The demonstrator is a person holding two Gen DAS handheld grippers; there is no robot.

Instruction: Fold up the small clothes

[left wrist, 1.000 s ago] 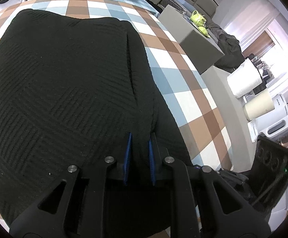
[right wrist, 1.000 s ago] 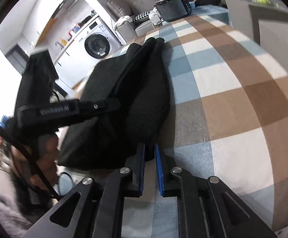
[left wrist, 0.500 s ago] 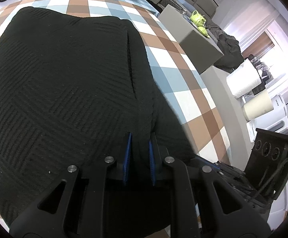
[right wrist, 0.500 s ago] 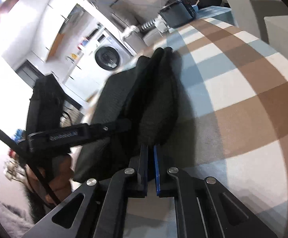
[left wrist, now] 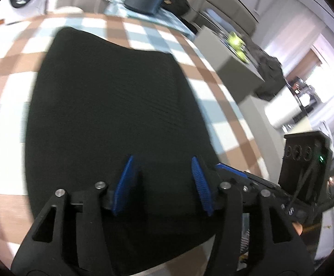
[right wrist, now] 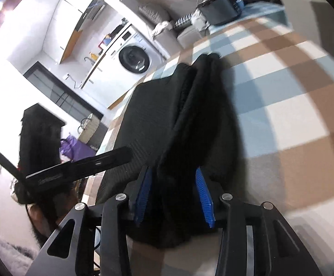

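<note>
A black knitted garment (left wrist: 111, 105) lies folded on the checked tablecloth (left wrist: 215, 96). In the left wrist view my left gripper (left wrist: 163, 181) hovers over its near edge. Its jaws are opening, the blue pads (left wrist: 125, 181) stand apart, and the cloth lies slack below them. In the right wrist view the garment (right wrist: 157, 115) shows a raised fold along its right side. My right gripper (right wrist: 173, 195) straddles the near end of that fold with its jaws opening, the pads off the cloth. The left gripper's black body (right wrist: 79, 168) crosses the left of that view.
A dark pot (left wrist: 144, 0) stands at the table's far end. A grey box (left wrist: 231, 73) with yellow-green items sits beyond the right edge. A washing machine (right wrist: 134, 57) is far left in the right wrist view. Bare checked cloth (right wrist: 293, 105) lies right of the garment.
Both grippers were shut on the garment's near edge and have since spread their jaws and let it go. Both have pulled back, so more of the garment shows.
</note>
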